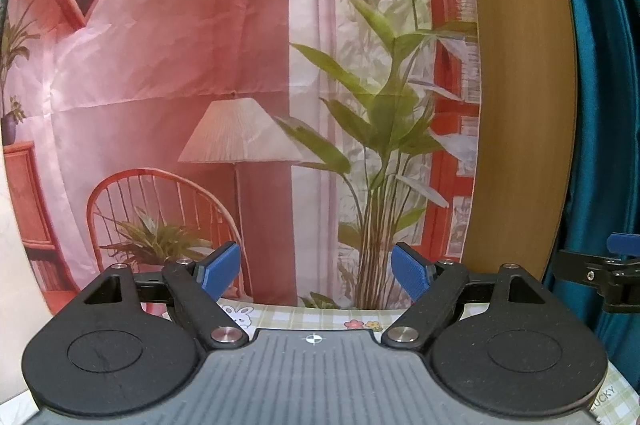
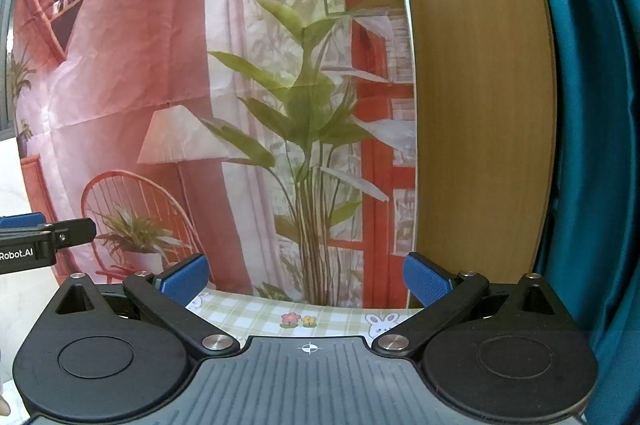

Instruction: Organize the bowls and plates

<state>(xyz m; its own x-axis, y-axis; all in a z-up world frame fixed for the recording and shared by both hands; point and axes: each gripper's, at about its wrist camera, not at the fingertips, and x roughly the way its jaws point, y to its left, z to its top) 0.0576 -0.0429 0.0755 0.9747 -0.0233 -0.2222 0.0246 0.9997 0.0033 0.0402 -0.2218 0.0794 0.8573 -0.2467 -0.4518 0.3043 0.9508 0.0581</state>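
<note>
Printed backdrop [image 1: 240, 65] behind checked tablecloth [image 2: 248, 313]; left gripper [image 1: 316, 271], right gripper [image 2: 306, 279] agape, empty

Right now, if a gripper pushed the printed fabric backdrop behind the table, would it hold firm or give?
The printed fabric backdrop would likely give: its fold creases suggest thin, floppy cloth. It probably billows rather than resists, and looks light. Whether anything solid backs it cannot be told.

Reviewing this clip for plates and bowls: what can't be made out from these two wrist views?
- Plates and bowls: none in either view; both cameras face the printed backdrop.
- Table: only a strip of checked cloth shows; the gripper bodies hide the rest.
- Left gripper and right gripper: open, holding nothing.
- Right gripper in the left view: cut off by the right edge.
</note>
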